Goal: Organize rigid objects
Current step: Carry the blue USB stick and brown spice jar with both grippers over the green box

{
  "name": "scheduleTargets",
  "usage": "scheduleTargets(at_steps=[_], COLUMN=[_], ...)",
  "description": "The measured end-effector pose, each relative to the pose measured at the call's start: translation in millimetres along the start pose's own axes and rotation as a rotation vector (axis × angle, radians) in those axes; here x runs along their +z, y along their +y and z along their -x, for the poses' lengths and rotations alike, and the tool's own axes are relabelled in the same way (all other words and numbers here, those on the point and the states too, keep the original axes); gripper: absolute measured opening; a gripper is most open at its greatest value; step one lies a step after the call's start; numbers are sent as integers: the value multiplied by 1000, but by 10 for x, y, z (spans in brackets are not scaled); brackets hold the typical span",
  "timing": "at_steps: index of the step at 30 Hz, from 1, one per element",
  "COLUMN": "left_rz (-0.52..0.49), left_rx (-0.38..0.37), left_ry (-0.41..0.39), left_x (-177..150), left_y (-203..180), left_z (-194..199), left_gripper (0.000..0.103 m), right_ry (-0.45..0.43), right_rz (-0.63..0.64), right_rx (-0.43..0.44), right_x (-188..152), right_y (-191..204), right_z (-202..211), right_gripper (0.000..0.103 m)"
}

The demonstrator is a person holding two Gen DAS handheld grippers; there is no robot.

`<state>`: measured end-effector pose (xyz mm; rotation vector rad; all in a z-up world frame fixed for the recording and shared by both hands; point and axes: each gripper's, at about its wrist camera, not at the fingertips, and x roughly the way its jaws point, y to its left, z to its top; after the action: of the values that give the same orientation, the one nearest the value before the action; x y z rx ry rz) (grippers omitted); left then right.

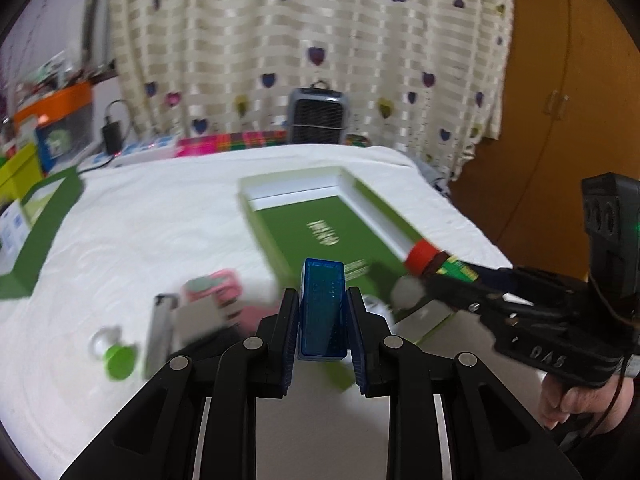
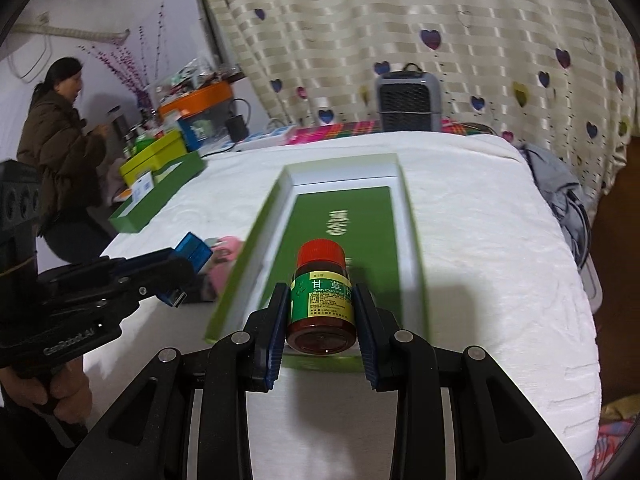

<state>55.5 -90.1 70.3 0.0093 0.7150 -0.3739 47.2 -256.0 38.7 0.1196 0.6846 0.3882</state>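
Note:
My left gripper [image 1: 322, 300] is shut on a small translucent blue plastic device [image 1: 323, 312], held upright above the near edge of the open green box [image 1: 280, 236]. The same blue device [image 2: 194, 250] shows at the left of the right wrist view, a metal plug at its lower end. My right gripper [image 2: 322, 300] is shut on a brown medicine bottle [image 2: 322, 300] with a red cap and green-yellow label, over the near end of the green box [image 2: 412, 240]. In the left wrist view that bottle [image 1: 424, 258] hangs over the box's right side.
On the white cloth left of the box lie a pink item [image 1: 218, 288], a silver bar [image 1: 160, 332] and a white and green piece [image 1: 116, 354]. A green lid [image 1: 44, 224] sits far left. A grey heater [image 2: 408, 100] stands behind. A person [image 2: 56, 152] sits far left.

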Motion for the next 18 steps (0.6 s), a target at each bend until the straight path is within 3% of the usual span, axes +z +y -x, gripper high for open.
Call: scheduleTargets(at_steps=[18], left_rz=[5], left_rx=[-41], left_ry=[95], left_x=[126], left_y=[-121], left_z=[-620], left_gripper=[22], right_ry=[32], right_rz=[10], right_rx=[-33], right_x=[74], right_y=[-135], right_z=[-255], right_gripper=[33])
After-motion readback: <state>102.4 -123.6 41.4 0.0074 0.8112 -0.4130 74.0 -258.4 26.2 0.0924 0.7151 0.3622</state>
